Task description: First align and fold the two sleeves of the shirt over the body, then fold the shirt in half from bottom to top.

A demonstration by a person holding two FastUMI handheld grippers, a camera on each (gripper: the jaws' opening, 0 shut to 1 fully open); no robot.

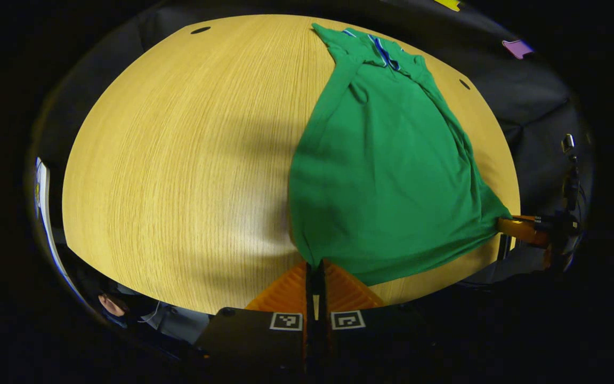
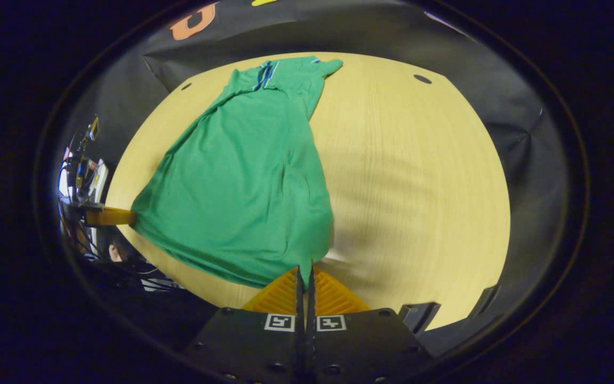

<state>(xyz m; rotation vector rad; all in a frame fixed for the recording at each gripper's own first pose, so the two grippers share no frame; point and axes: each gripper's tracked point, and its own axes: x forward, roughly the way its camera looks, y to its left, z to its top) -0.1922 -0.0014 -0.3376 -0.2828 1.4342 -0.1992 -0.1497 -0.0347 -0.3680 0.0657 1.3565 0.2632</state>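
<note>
Left gripper view: left claw (image 1: pixel 316 266) pinched closed on shirt (image 1: pixel 387 176) hem corner, cloth stretching ahead over surface (image 1: pixel 179 160); right claw (image 1: pixel 520 229) far right, gripping other corner. Right gripper view: right claw (image 2: pixel 304 272) clamped on hem; shirt (image 2: pixel 248 176) ahead-left, soft, light, best taken by corners.

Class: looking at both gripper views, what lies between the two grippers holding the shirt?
The green shirt's bottom hem spans from the left gripper to the right gripper, each pinching a corner; both views show it.

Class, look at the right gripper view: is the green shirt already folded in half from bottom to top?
No: the shirt lies stretched full length on the table, its hem near the right gripper, its collar at the far edge.
</note>
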